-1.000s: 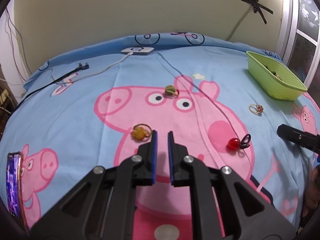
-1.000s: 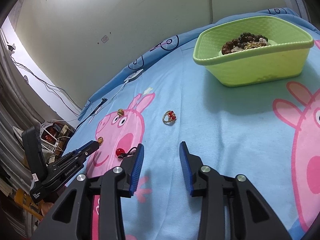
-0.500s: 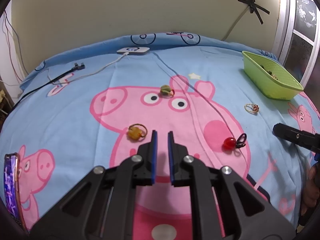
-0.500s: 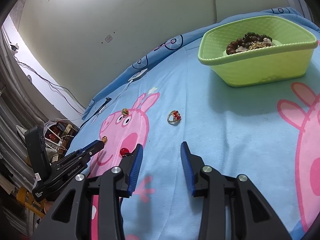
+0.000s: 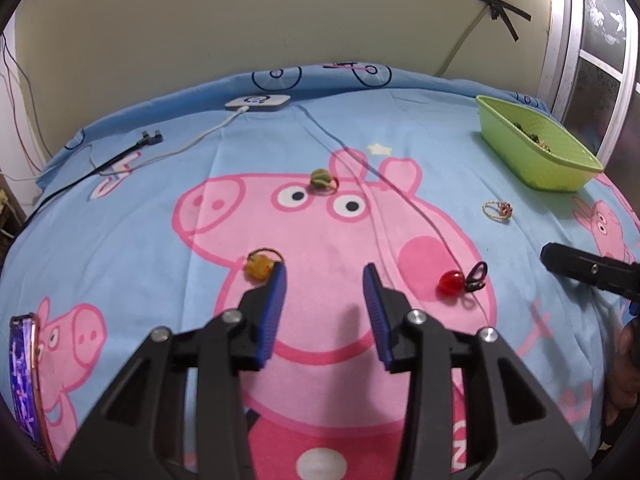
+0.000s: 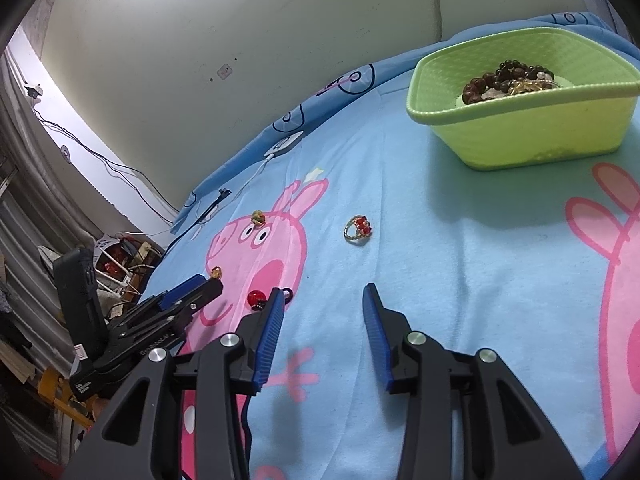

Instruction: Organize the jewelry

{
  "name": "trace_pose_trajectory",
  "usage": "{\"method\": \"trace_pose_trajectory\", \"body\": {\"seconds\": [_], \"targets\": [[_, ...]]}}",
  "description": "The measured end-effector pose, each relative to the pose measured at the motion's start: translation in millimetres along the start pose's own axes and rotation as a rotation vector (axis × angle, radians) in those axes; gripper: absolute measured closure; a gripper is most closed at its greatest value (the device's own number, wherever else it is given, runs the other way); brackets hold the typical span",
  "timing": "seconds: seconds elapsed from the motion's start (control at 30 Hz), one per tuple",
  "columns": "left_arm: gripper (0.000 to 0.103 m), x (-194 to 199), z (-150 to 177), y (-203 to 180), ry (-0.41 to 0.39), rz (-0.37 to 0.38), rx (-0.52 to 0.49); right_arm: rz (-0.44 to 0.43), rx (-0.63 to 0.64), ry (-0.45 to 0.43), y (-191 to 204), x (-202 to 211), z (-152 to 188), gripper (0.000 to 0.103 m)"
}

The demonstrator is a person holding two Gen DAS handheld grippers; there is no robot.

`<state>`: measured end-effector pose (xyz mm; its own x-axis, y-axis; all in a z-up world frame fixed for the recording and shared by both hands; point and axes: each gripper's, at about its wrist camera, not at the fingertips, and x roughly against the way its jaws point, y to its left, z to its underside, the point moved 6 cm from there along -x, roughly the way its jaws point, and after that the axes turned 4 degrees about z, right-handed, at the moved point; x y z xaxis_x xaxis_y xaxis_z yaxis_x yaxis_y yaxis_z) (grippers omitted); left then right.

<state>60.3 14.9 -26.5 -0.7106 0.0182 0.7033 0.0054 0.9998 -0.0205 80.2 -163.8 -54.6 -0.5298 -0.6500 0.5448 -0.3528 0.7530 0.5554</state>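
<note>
**Both jaws opening, nothing held; four rings loose on bed**

Left wrist view: left gripper (image 5: 324,280) jaws part-open and opening, nothing between them, only sheet (image 5: 120,208) below. Yellow ring (image 5: 260,266) lies just beside the left fingertip (image 5: 278,280), whether touching I cannot tell. Green ring (image 5: 321,179) farther toward the bed's far edge, mid-bed. Red ring (image 5: 460,280) to the right of the jaws, near them. Gold ring (image 5: 497,210) nearer the right edge, just short of the basket (image 5: 532,160), which sits at the far right corner with beads inside. Phone (image 5: 24,380) at the near left edge. Charger (image 5: 258,102) at the far edge, with its cable on the sheet.

Right wrist view: right gripper (image 6: 323,298) jaws part-open and opening, empty, over bare sheet (image 6: 460,264). Red ring (image 6: 256,298) just beside the left fingertip (image 6: 276,300). Gold ring (image 6: 358,230) ahead of the jaws, well apart. Basket (image 6: 520,136) beyond it, holding dark beads (image 6: 504,80). Left gripper (image 6: 202,286) visible at left, its tip near the yellow ring (image 6: 216,271). Green ring (image 6: 258,217) farther out.
</note>
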Motion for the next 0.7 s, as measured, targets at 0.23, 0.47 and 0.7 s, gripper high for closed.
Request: {"method": "trace_pose_trajectory", "body": {"seconds": [0.23,0.47,0.7], "targets": [[0.053,4.8,-0.9,1.5,-0.022,-0.032,-0.009,-0.014,0.018,-0.010,3.7,2.9,0.7,0.071],[0.047,7.2,-1.1,8.4,-0.031,-0.061,0.020,0.002,0.025,-0.035,6.1,6.5,0.5,0.063],[0.023,16.9,-3.2,9.2,-0.083,-0.108,0.003,0.006,0.036,-0.038,8.0,7.3,0.6,0.055]]}}
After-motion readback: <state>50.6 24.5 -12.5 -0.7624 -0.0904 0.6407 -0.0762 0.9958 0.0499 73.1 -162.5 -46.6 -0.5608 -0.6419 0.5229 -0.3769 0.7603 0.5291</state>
